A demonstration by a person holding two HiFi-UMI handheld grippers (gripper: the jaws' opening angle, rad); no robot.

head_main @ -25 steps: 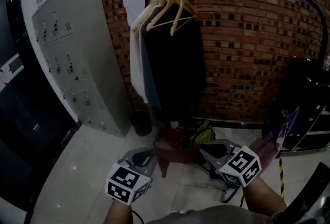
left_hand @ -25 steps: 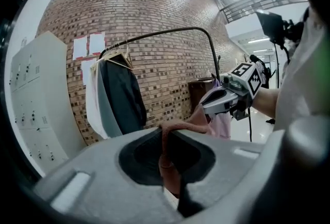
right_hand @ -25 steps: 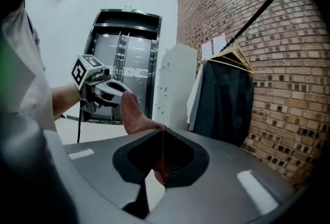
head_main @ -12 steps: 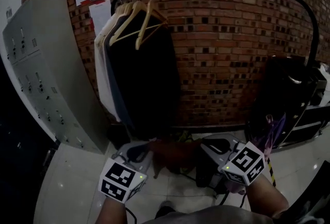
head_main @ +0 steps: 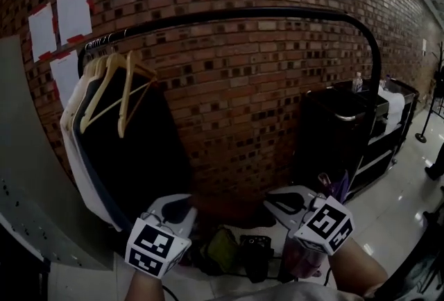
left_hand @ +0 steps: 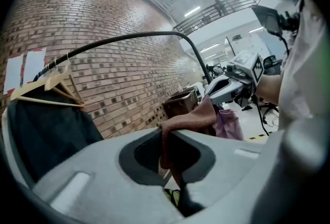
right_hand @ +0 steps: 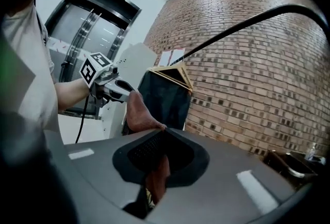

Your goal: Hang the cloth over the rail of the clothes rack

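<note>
Below bare rail (head_main: 277,11), cloth (left_hand: 191,117) seemingly taut between left tongs (head_main: 186,208), right tongs (head_main: 276,201)

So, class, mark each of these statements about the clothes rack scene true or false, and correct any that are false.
1. The left gripper and the right gripper each have their jaws shut on the cloth. True.
2. The cloth already hangs over the rail. False: it is stretched between the two grippers, well below the rail.
3. Wooden hangers carrying garments hang near the rail's left end in the head view. True.
4. The wall behind the rack is white plaster. False: it is a brick wall.
</note>
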